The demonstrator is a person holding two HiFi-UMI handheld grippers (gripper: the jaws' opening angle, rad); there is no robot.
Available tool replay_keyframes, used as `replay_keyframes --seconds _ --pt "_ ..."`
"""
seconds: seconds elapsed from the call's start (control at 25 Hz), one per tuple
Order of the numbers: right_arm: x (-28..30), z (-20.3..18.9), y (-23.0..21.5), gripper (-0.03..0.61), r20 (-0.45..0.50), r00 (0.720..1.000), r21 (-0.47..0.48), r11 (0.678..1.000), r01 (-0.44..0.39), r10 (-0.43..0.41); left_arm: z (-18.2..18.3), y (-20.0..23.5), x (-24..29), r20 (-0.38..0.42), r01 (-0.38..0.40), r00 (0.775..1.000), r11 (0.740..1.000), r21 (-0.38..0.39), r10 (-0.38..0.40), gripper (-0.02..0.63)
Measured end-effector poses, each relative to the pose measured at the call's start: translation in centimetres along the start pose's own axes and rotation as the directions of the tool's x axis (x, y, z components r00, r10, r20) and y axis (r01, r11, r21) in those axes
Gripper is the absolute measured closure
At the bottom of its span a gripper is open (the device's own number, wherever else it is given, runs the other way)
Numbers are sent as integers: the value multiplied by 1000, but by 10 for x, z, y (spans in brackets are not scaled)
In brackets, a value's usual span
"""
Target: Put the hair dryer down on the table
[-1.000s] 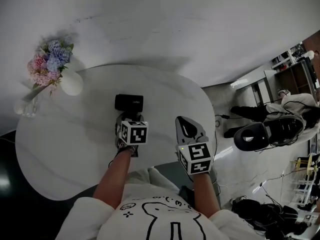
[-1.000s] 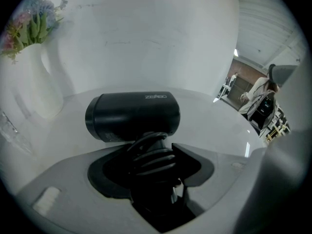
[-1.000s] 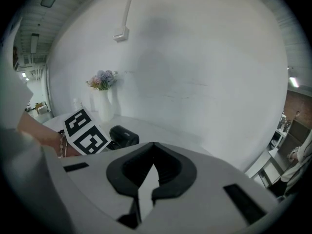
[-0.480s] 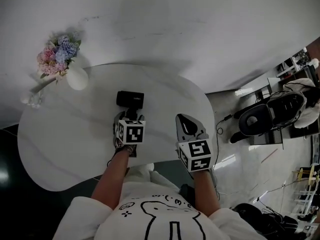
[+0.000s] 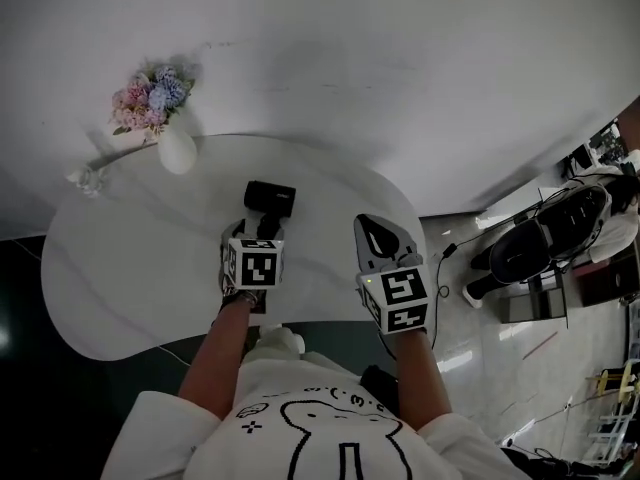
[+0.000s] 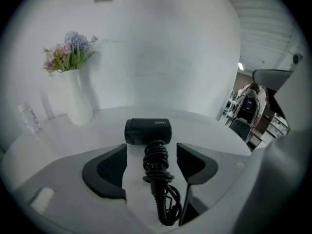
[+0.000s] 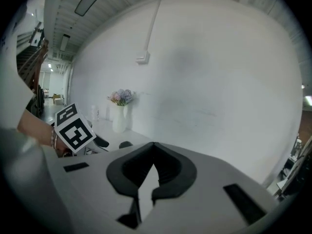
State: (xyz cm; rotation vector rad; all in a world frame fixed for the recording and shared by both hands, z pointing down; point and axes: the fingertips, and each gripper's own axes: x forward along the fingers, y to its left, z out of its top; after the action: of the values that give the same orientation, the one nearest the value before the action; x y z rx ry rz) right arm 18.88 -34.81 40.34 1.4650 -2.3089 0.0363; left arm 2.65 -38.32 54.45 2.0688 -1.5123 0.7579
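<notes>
- The hair dryer was black and matte, with a short, stubby barrel that bore a small line of pale print on its side.
- Its handle was wound round with black cord, and loose loops of the cord bunched at the handle's near end.
- It lay flat on the white table, directly ahead of the left gripper.
- The handle rested in the gap between that gripper's 2 jaws, and the barrel sat just past their tips.
- The long axis, the handle, ran straight along the left gripper's own line, from near the gripper's body out to the barrel at the far end.
- The barrel lay crosswise to the handle, spanning from that gripper's left to its right, so the whole made a T. I could not tell which end was the nozzle.
- The left gripper's jaws stood wide apart, one on each side of the handle, with bare table showing between each pad and the cord.
- The right gripper hung to the right of the left gripper, with its jaw tips together and nothing between them.
- A white vase of flowers stood well ahead and left of the left gripper.
</notes>
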Motion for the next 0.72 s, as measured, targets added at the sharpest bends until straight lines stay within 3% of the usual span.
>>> replay_keyframes --seconds 0.16,0.44,0.72 --pt "-12 13 -3 581 50 999 14 1000 7 -8 15 6 -25 89 -15 996 999 31 12 305" --pt "-29 25 -8 581 115 993 75 997 26 -34 41 21 -72 250 -5 968 999 52 -9 305" --pt "-41 22 2 581 145 989 126 992 6 -24 65 23 -118 399 37 913 993 111 -78 305"
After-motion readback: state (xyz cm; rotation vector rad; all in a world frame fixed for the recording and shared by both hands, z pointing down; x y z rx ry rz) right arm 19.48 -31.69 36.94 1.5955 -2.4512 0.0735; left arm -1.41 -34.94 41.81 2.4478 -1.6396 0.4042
